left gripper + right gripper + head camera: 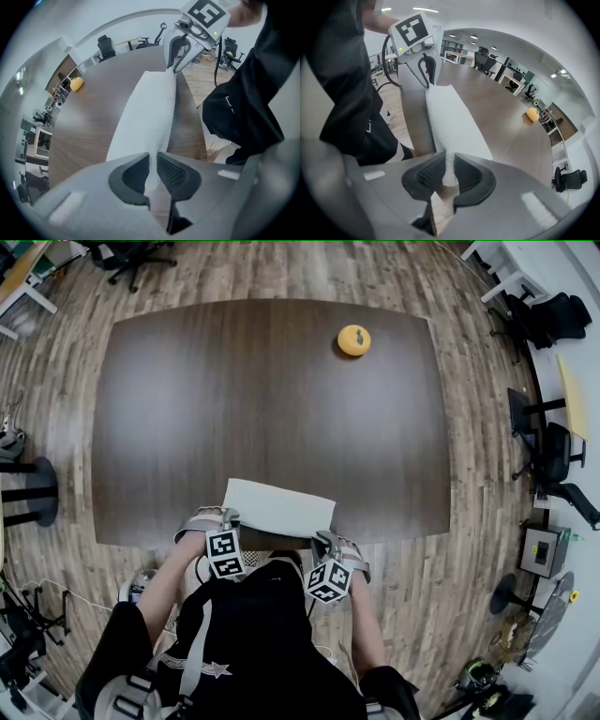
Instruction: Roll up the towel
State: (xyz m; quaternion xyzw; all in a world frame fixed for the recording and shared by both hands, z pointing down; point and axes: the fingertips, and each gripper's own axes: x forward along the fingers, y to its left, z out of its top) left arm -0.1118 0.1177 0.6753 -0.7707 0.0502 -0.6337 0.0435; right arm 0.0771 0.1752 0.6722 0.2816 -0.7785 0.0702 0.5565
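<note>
A white towel [277, 507] lies flat at the near edge of the dark brown table [262, 409], right in front of the person. My left gripper [228, 521] is shut on the towel's near left corner; its pads pinch the cloth [150, 176]. My right gripper [323, 542] is shut on the near right corner, the towel [454, 126] running from its jaws toward the other gripper [423, 61]. In the left gripper view the towel [147, 117] stretches away to the right gripper [185, 51]. Both grippers point steeply down at the table edge.
A yellow round object [353, 339] sits at the far right of the table. Office chairs [548, 320] and desks stand around on the wood floor. The person's dark apron [248, 634] fills the bottom of the head view.
</note>
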